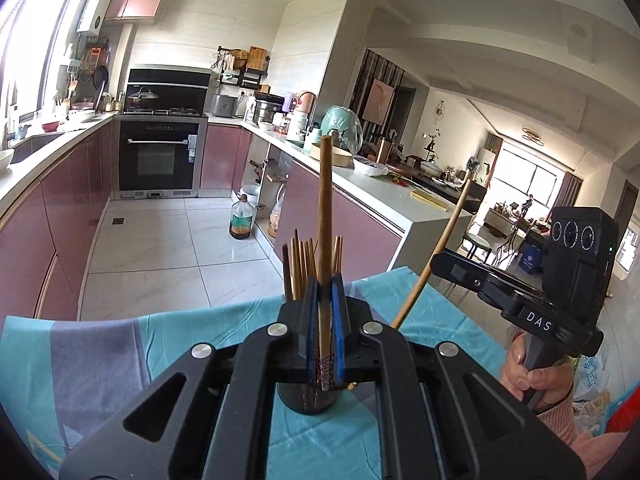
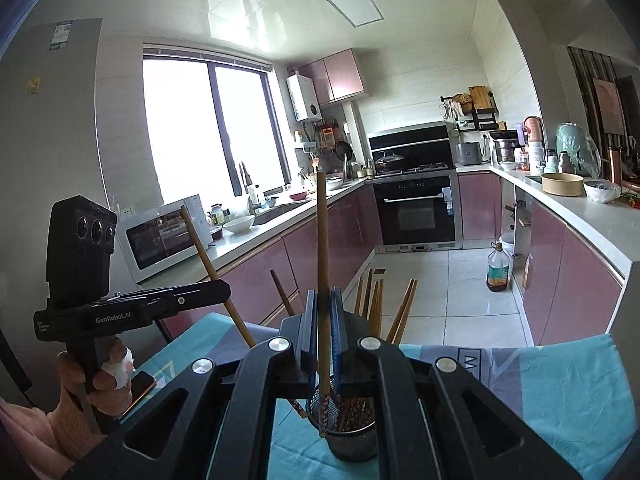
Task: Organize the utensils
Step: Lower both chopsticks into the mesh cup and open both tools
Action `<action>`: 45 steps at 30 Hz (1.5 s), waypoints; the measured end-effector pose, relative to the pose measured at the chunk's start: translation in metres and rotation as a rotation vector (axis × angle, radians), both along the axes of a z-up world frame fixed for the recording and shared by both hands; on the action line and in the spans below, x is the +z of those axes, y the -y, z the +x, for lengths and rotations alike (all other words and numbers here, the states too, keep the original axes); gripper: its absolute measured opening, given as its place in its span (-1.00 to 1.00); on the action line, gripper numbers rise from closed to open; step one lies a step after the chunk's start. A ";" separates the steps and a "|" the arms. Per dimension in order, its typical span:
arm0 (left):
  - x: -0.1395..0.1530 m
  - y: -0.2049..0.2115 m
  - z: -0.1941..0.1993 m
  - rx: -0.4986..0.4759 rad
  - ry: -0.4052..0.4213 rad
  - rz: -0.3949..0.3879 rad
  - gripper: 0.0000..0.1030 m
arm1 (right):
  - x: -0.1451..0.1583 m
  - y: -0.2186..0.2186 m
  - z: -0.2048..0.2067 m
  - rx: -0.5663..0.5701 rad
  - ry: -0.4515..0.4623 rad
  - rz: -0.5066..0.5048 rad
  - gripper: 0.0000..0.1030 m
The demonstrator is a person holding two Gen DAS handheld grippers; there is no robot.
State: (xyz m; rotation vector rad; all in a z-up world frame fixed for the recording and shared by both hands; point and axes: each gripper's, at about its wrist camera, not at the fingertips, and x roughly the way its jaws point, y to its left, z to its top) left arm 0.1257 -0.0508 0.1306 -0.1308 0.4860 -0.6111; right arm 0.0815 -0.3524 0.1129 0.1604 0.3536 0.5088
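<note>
**Two chopsticks poised over the holder**

While each gripper clenched one chopstick upright, the mesh holder (image 2: 352, 436) stood just below on the cloth-covered desk (image 1: 100, 360). The left gripper (image 1: 325, 312) pinched its chopstick (image 1: 325, 208) near the patterned end; the right gripper (image 2: 324, 320) held its chopstick (image 2: 322, 240) likewise. Beyond them, more chopsticks (image 1: 304, 264) already leaned in the holder. Probably best: lower one stick at a time, tip inside the rim, then release.

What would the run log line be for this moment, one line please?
left gripper: shut on chopstick | right gripper: shut on chopstick | both above mesh holder | holder on blue cloth
</note>
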 end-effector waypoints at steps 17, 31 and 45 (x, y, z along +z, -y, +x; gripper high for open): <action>-0.027 0.032 0.026 -0.044 -0.083 0.166 -0.86 | -0.034 -0.011 0.038 0.001 -0.117 -0.040 -0.90; -0.063 0.044 0.063 -0.050 -0.171 0.235 -0.82 | -0.068 -0.021 0.062 -0.009 -0.254 -0.081 -0.88; -0.090 0.031 0.078 0.018 -0.158 0.198 -0.24 | -0.079 -0.023 0.053 -0.023 -0.253 -0.064 -0.50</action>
